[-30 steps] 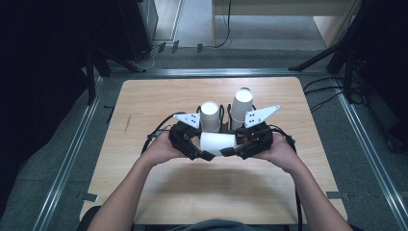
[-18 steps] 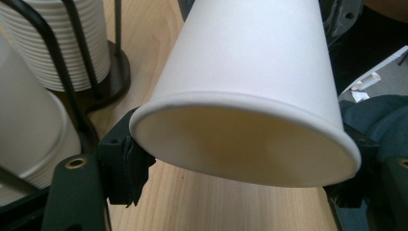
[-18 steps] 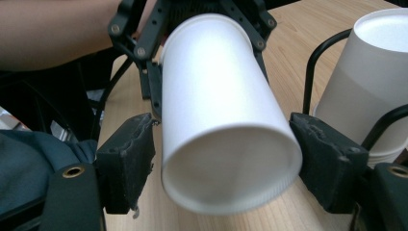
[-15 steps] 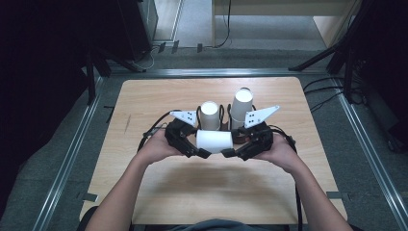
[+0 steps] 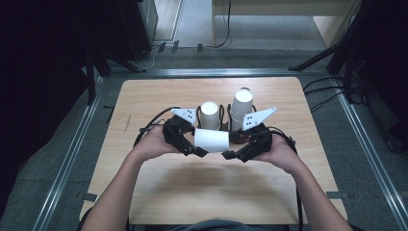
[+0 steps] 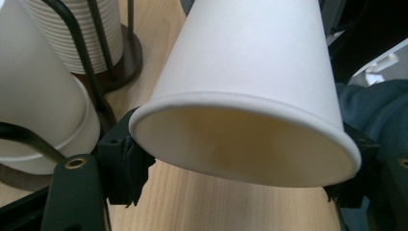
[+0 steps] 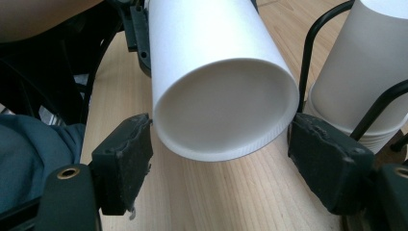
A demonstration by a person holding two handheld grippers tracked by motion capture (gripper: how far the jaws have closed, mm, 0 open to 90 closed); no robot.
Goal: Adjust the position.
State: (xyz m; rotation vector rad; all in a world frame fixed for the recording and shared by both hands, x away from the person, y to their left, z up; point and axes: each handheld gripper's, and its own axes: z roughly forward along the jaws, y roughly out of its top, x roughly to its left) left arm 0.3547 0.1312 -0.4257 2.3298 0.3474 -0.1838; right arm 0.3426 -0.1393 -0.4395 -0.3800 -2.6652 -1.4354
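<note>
A white paper cup [image 5: 211,139] lies on its side in the air between my two grippers, above the wooden table [image 5: 159,101]. My left gripper [image 5: 198,148] is shut on the cup's mouth end. In the left gripper view the pads [image 6: 126,161] press on the rolled rim of the cup [image 6: 250,57]. My right gripper [image 5: 232,154] faces the cup's base. Its jaws have just been opening. In the right gripper view the cup's recessed base [image 7: 226,106] sits between the pads [image 7: 126,163], which stand a little apart from it.
Two stacks of white cups stand in black wire holders just behind the grippers, a lower left stack [image 5: 210,113] and a taller right stack [image 5: 242,103]. They are close beside the jaws in both gripper views [image 6: 38,96] [image 7: 365,72]. Metal rails [image 5: 72,159] border the table.
The right gripper's jaws have spread apart and come off the cup's base. Both hands and the cup have hardly moved.
</note>
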